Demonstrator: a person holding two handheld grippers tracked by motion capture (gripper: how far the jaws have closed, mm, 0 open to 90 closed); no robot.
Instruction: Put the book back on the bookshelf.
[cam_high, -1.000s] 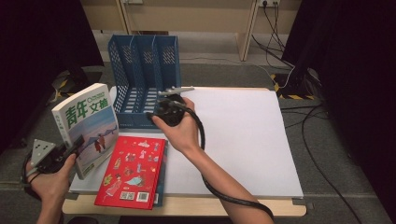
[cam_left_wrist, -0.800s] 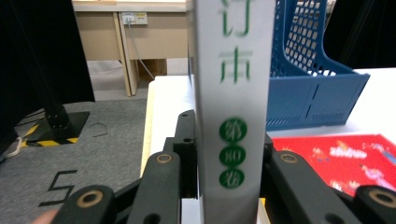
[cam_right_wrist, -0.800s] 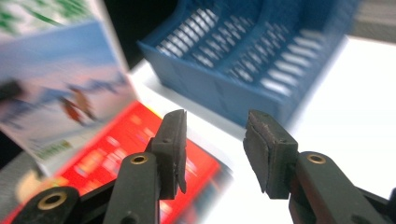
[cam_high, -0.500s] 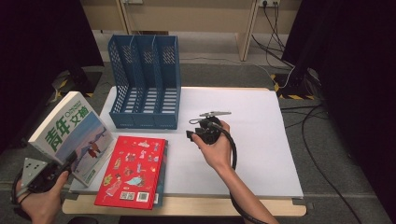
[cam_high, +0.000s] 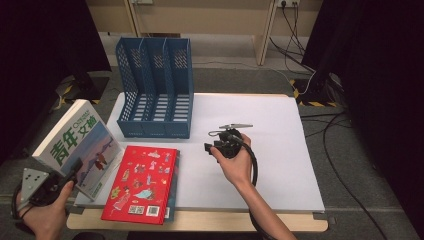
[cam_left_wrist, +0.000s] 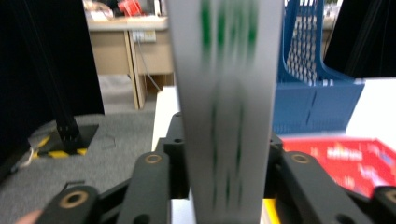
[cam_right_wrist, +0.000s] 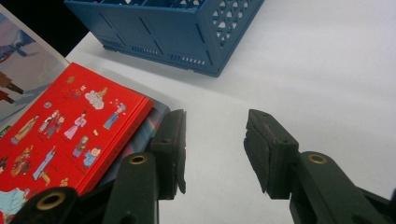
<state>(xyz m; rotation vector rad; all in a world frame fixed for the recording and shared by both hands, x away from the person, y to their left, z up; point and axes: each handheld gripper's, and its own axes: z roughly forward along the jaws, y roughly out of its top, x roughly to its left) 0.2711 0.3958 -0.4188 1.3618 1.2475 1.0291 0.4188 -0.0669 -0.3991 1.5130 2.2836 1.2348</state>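
Tilting magazine (cam_high: 77, 142) – left claw (cam_high: 70, 170) gripping, loosening

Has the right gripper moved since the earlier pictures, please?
Yes. The right gripper was against the front of the blue file rack a second ago; it now hovers over the bare white table, away from the rack and to its right, jaws open and empty.

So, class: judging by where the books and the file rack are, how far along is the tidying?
Nothing looks filed: the blue file rack has no book in it. In hand: the left gripper has the white magazine between its jaws, which have just been opening. The right gripper is open beside the red book, not touching it. Left: that book and the one under it.
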